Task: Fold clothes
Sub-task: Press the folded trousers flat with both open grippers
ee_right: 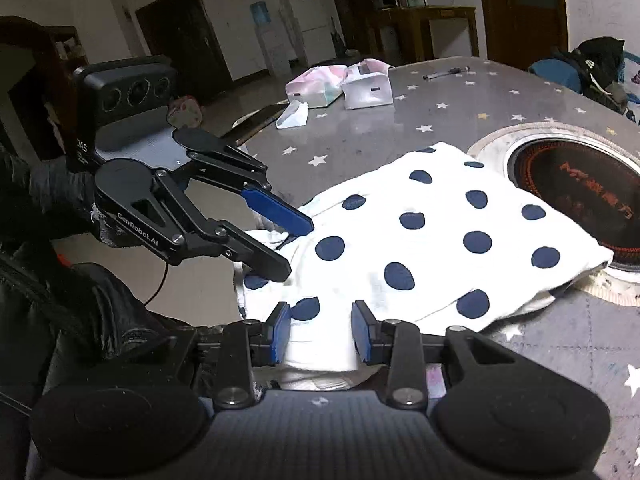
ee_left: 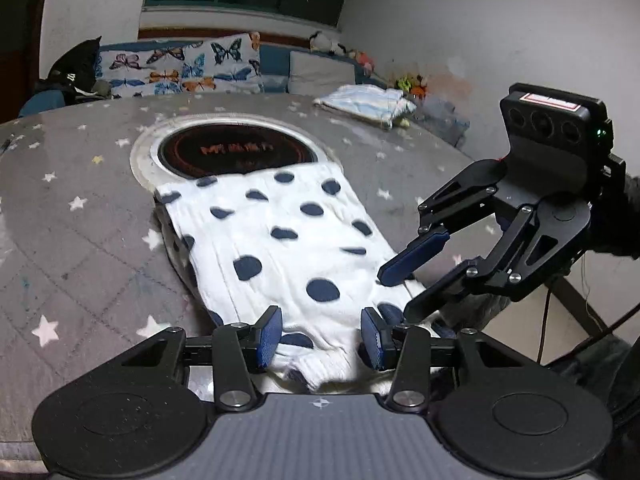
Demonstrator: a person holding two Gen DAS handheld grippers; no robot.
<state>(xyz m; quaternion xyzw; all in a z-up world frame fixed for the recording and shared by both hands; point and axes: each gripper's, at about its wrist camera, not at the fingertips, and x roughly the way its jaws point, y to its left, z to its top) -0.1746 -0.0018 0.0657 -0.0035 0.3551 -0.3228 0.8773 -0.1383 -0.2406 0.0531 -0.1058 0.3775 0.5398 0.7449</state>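
The white knitted garment with dark blue dots [ee_left: 280,248] lies folded on the grey star-patterned table cover [ee_left: 80,240], its far end overlapping the round black inset cooktop [ee_left: 236,152], its near end at the table's near edge. The left gripper [ee_left: 321,334] and the right gripper [ee_right: 319,330] both stand spread apart over that near end, grasping nothing.

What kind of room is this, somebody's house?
Most likely a lived-in home, a dining or living area. The star-patterned table has a built-in cooktop, a butterfly-print cushion lies behind it, and a white fridge stands by a dark wooden door.
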